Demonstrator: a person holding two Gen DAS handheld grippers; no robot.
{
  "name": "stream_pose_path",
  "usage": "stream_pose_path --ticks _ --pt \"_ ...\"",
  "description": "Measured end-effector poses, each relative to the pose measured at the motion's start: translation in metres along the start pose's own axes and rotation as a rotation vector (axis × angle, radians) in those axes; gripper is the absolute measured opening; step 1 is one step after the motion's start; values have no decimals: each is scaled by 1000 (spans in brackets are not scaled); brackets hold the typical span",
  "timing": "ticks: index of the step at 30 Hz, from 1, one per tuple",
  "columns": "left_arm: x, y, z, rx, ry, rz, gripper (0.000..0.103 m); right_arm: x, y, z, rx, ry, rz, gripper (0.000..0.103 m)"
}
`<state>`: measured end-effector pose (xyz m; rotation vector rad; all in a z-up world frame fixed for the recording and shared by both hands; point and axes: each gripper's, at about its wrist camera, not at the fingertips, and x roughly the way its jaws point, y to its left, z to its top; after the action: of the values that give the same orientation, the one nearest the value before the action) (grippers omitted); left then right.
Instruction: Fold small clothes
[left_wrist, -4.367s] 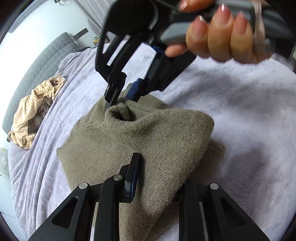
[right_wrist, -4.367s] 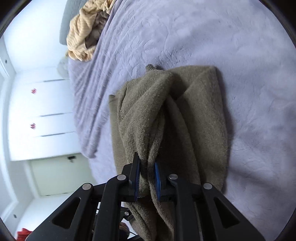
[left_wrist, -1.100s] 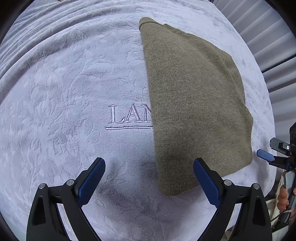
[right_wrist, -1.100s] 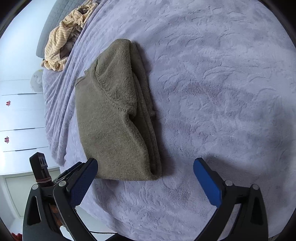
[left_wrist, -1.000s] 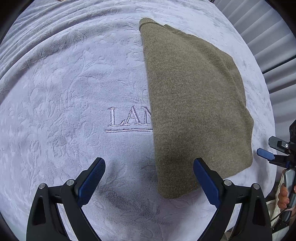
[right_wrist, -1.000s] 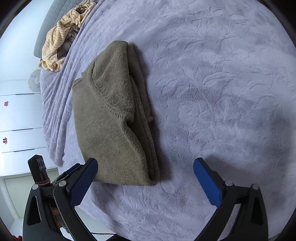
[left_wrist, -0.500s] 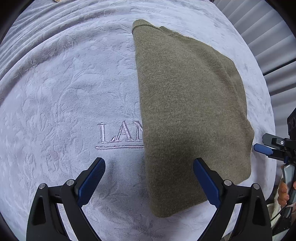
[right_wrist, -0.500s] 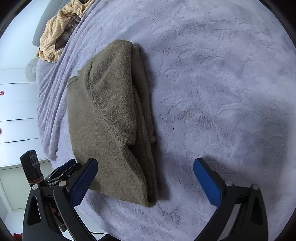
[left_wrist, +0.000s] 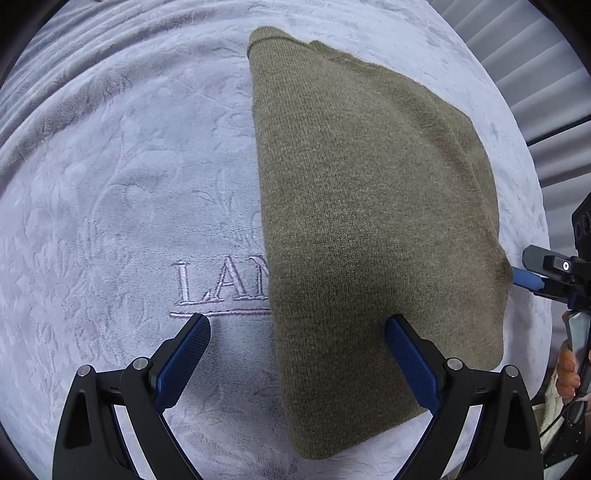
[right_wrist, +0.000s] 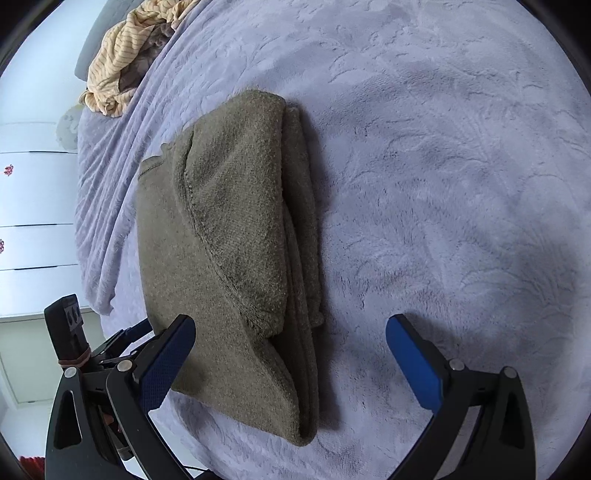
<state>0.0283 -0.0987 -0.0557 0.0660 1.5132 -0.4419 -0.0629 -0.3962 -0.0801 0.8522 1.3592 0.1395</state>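
We are holding left gripper (left_wrist: 297, 363) and right gripper (right_wrist: 290, 363) spread, empty. Sweater (right_wrist: 229, 258) lying folded on bed (right_wrist: 443, 147). Smoothing advice: pressing edges flat, keeping layers aligned.

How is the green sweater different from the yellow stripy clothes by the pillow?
The green sweater is folded into a flat, tidy bundle; the yellow stripy clothes lie in a crumpled heap. The sweater is plain olive knit near both open grippers; the stripy clothes sit far off at the bed's head. Both rest on the lilac blanket.
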Motion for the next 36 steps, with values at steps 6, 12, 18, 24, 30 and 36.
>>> stream_pose_path --ticks 6,12,18,24,30,36 --pt "0 7 8 -14 -15 -94 96 5 1 10 -7 2 7 103" --pt "-2 8 31 11 -53 -267 96 13 0 22 -46 -4 74 103" --pt "22 3 46 18 -28 -337 96 25 -9 42 -34 -15 200 103" --pt "35 -4 45 3 -45 -352 96 42 -6 58 -74 -7 256 103" --pt "46 5 43 -21 -57 -370 96 60 7 69 -95 -2 295 103" --pt "23 28 28 13 -110 -383 64 65 13 70 -56 12 267 43"
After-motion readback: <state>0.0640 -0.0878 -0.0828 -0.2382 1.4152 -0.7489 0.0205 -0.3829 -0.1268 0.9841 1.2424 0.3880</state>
